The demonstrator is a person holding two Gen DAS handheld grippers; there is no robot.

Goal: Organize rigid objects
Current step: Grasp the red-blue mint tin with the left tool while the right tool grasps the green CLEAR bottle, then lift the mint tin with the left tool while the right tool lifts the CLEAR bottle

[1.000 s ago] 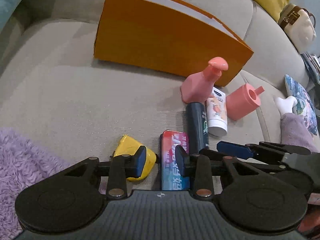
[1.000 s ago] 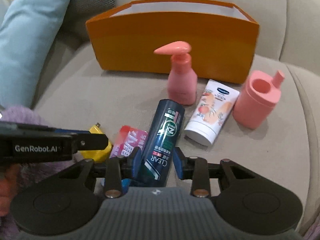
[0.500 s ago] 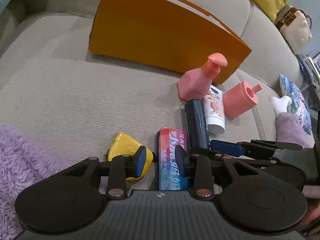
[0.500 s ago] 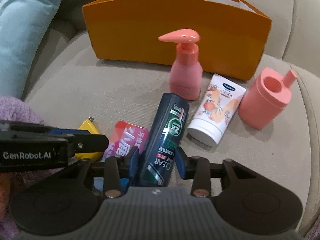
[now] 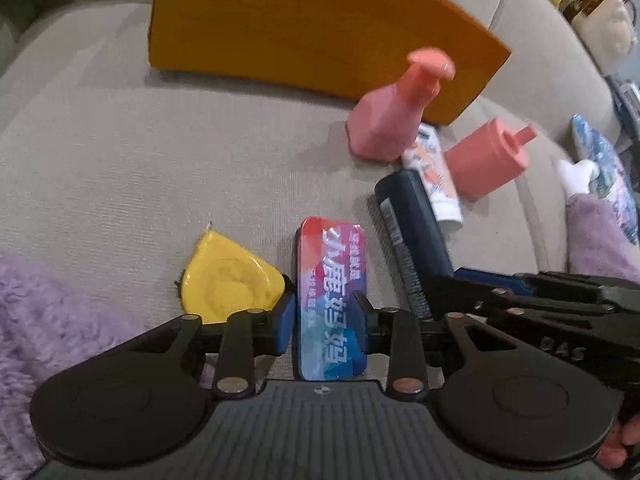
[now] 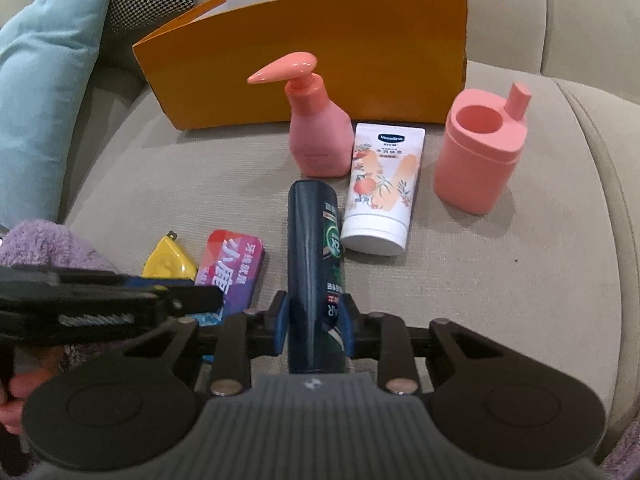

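- Biggest thing first: the orange box (image 6: 304, 68) stands at the back edge of the sofa seat (image 6: 500, 280), open top up, and every loose item lies in front of it, so anything that gets lifted probably has to travel away from the grippers toward that back edge.
- The dark blue bottle (image 6: 314, 264) lies flat, long axis pointing straight from the right gripper (image 6: 314, 326) toward the box. That gripper's jaws have just been closing, and the pads now look pressed on the bottle's near end.
- The red and blue tin (image 5: 330, 300) lies parallel, just left of the bottle. The left gripper (image 5: 328, 320) straddles its near end, jaws having just eased slightly apart; contact is too close to call.
- The yellow case (image 5: 228, 280) sits touching the tin's left side.
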